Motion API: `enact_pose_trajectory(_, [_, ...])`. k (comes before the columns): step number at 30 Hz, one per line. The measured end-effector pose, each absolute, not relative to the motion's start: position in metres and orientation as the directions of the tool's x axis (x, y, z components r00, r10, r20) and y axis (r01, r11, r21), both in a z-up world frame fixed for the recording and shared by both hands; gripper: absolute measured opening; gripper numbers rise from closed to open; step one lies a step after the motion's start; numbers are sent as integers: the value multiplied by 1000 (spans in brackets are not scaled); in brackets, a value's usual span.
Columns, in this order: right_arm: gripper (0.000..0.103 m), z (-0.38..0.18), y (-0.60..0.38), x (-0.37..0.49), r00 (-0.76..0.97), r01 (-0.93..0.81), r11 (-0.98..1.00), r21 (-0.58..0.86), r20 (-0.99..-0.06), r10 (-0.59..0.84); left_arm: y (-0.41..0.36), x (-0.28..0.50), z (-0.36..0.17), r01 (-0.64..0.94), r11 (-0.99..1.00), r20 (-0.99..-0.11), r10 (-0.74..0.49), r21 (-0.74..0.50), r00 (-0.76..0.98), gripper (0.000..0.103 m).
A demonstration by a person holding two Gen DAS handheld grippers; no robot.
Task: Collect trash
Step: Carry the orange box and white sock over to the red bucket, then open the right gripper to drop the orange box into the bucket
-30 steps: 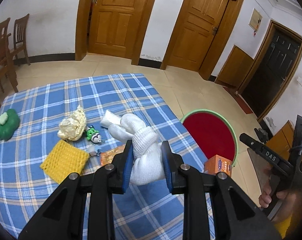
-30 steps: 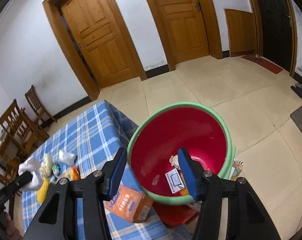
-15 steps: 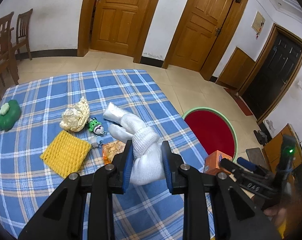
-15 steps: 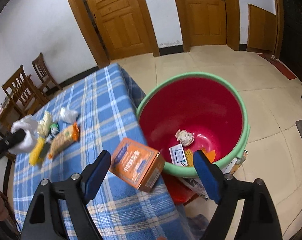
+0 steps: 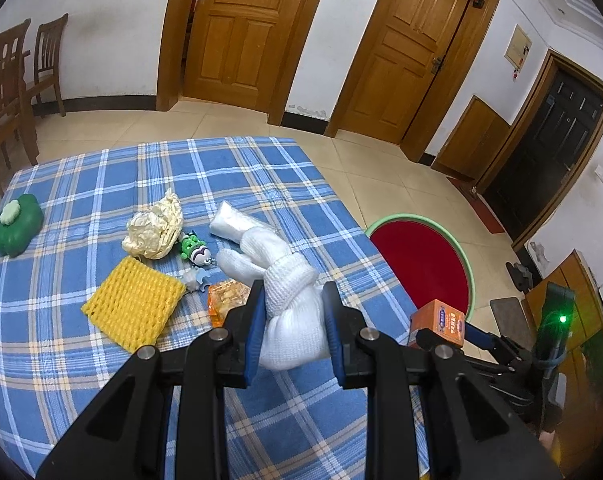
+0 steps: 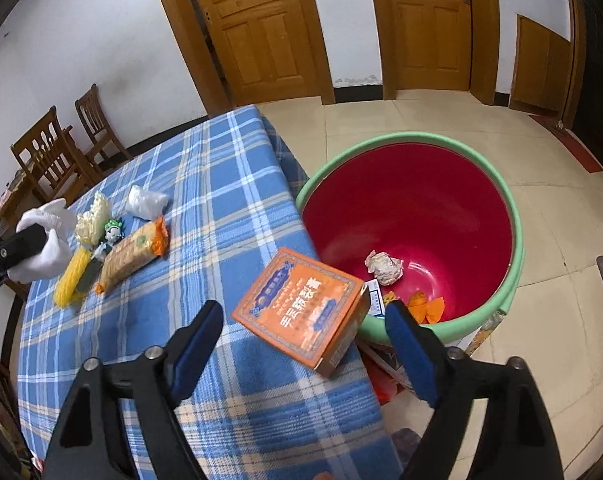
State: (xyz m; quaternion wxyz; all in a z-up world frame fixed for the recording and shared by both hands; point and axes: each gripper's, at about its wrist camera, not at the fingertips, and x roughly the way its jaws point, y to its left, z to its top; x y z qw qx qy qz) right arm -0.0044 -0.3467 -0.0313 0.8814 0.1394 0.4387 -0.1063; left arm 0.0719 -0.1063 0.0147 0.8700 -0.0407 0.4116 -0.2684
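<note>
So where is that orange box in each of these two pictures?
Left wrist view: the orange box is at lower right, at the table's edge, partly behind the right gripper.
Right wrist view: the box is at centre, ahead of the closing blue pads, which don't touch it.
Shared landmark: the red basin just beyond it.

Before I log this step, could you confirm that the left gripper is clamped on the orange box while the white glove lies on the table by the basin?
Not quite. The left gripper is clamped on the white glove; the orange box lies on the table's edge by the basin, between the right gripper's closing jaws, untouched. Both wrist views show this.
</note>
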Motion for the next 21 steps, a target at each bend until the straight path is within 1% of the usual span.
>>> enact_pose_trajectory(7, [68, -26, -350, -4, 614, 306, 940, 150, -786, -74, -111, 74, 13, 437, 852, -699, -499, -289, 512, 27])
enact_pose_trajectory(15, [69, -13, -384, -4, 640, 395, 906, 154, -753, -151, -130, 77, 13, 477, 833, -696, -519, -281, 496, 27])
enact_pose_trajectory(21, [70, -17, -410, -2, 630, 450, 877, 167, -755, -180, -150, 81, 8, 504, 819, -705, -528, -274, 474, 27])
